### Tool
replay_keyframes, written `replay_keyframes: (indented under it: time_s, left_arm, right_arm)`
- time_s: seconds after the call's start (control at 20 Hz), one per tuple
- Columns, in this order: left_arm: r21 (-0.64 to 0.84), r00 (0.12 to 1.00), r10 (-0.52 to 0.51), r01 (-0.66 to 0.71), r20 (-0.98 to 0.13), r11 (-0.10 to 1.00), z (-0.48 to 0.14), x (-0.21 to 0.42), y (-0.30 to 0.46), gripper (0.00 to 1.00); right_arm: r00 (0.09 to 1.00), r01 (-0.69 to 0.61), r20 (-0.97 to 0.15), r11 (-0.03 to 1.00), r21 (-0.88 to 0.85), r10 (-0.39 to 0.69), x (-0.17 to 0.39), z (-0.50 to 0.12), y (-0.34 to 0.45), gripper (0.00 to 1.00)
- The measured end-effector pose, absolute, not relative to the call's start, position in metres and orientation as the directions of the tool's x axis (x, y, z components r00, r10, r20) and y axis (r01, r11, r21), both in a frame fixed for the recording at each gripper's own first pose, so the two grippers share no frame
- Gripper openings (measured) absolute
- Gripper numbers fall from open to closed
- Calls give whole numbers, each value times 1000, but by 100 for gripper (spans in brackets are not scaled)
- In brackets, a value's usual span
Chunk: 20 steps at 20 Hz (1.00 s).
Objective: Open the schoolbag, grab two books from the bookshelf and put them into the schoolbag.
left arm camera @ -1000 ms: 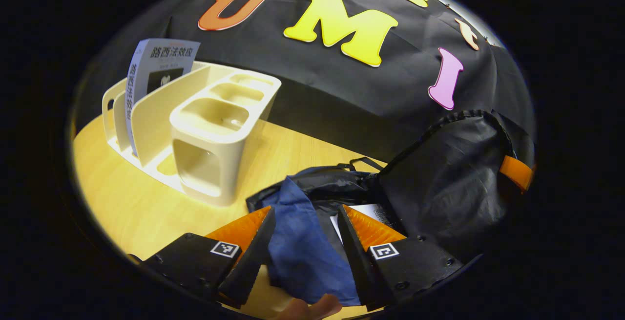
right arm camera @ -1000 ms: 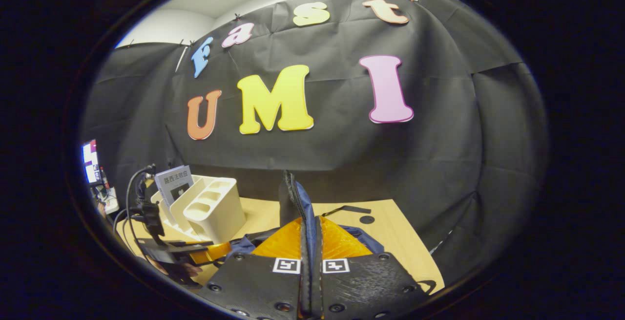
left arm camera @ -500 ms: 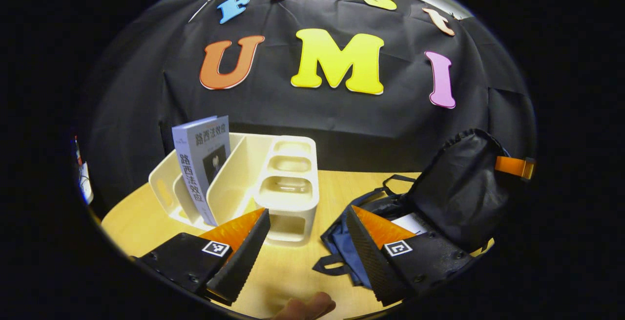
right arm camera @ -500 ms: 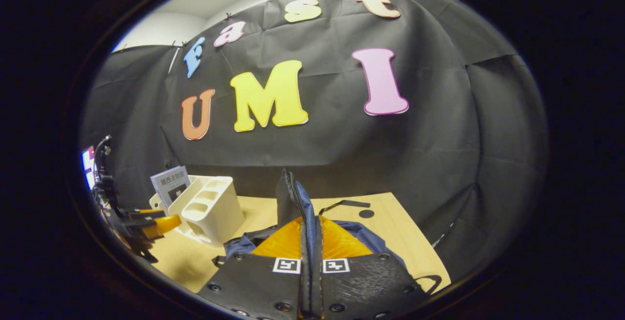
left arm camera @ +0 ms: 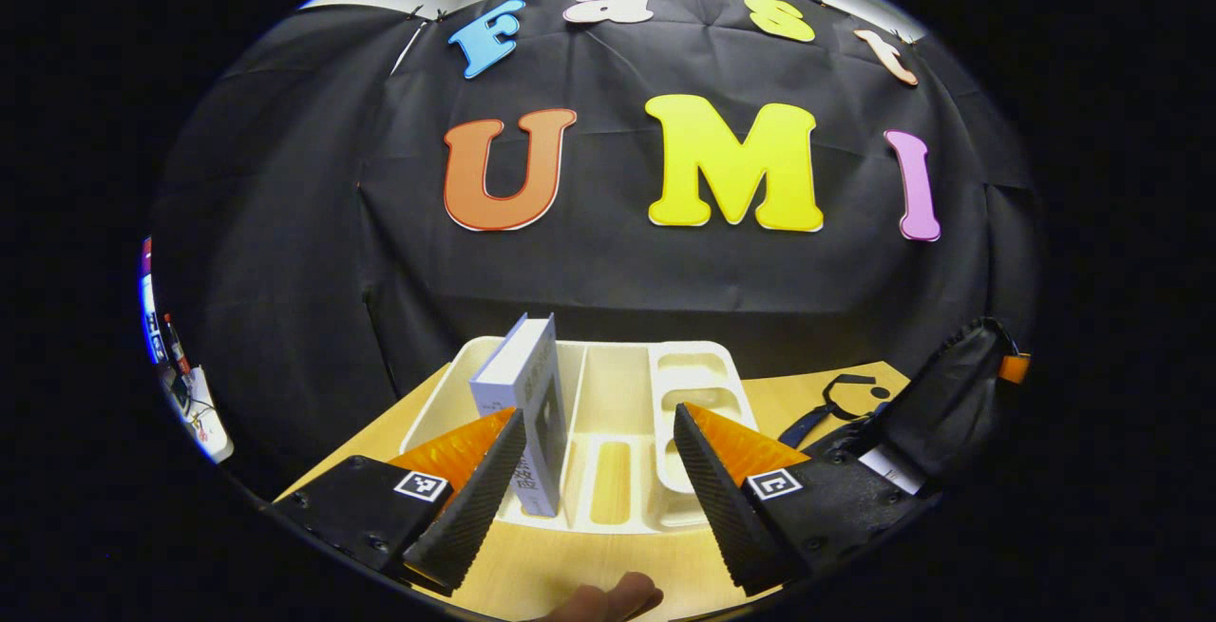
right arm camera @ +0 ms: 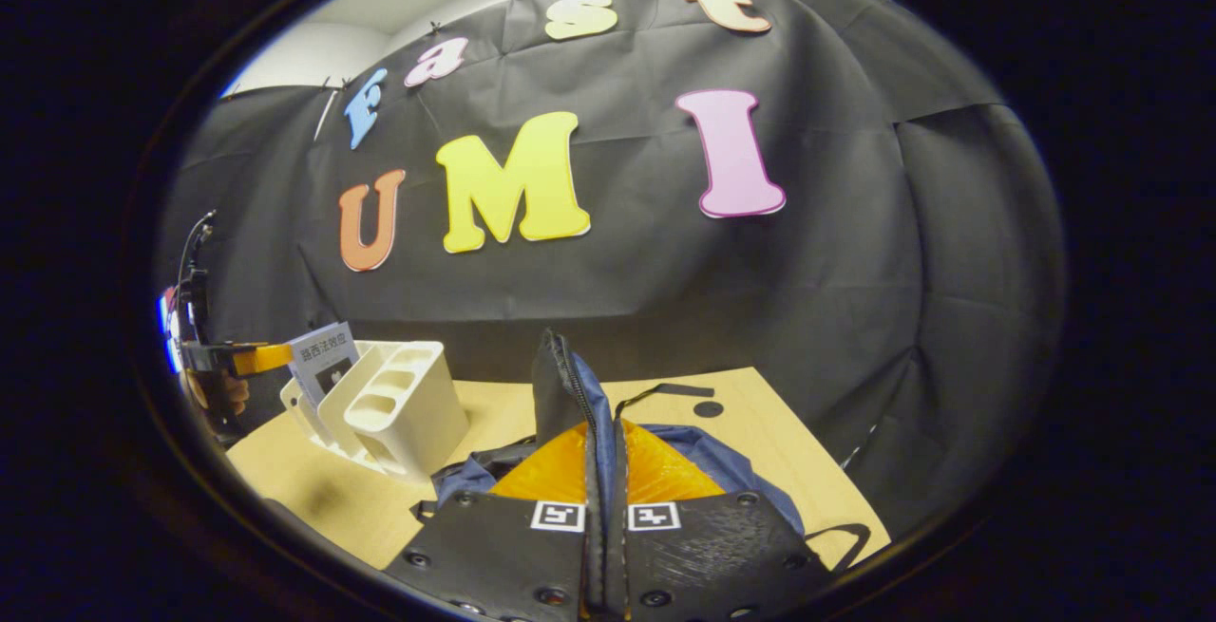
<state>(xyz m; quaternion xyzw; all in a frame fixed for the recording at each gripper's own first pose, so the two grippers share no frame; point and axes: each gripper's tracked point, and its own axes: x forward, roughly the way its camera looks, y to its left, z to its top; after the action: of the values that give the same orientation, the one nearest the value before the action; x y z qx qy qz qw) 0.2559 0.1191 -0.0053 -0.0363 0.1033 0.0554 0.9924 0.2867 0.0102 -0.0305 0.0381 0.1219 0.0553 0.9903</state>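
A cream bookshelf [left arm camera: 608, 413] stands on the wooden table straight ahead of my left gripper [left arm camera: 598, 413], which is open with nothing between its fingers. One white book [left arm camera: 527, 394] stands upright in the shelf's left slot, just beyond my left fingertip. At the right, the dark schoolbag [left arm camera: 950, 404] has its flap raised, and a white book's corner [left arm camera: 893, 468] shows inside. My right gripper [right arm camera: 605, 432] is shut on the zipped flap edge [right arm camera: 568, 380] and holds it up over the blue-lined schoolbag [right arm camera: 722, 461]. In the right gripper view, the left gripper [right arm camera: 233, 357] hovers by the bookshelf [right arm camera: 389, 404] and its book [right arm camera: 323, 361].
The wooden table [right arm camera: 769, 413] ends at the black cloth wall behind and to the right. A black strap [right arm camera: 665, 390] and a small dark disc [right arm camera: 706, 408] lie behind the bag. A screen and cables [left arm camera: 166, 347] sit off the table's left side.
My left gripper has swung left, away from the bag's opening, and now faces the bookshelf head-on. The right gripper keeps the flap raised, nearly still.
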Motion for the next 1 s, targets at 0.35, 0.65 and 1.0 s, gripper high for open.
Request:
replay_keyframes:
  time_s: [0.35, 0.65, 1.0]
  left_arm:
    - [29, 946, 134, -131, -295, 991, 16, 327, 168, 96]
    - [81, 879, 118, -91, -462, 993, -7, 375, 175, 93]
    - [153, 750, 142, -55, -646, 987, -52, 383, 188, 89]
  right_arm:
    - [958, -119, -253, 990, 71, 133, 287, -33, 30, 2]
    - [958, -114, -252, 988, 104, 137, 285, -39, 22, 2]
    - [953, -143, -253, 984, 105, 165, 285, -45, 24, 2]
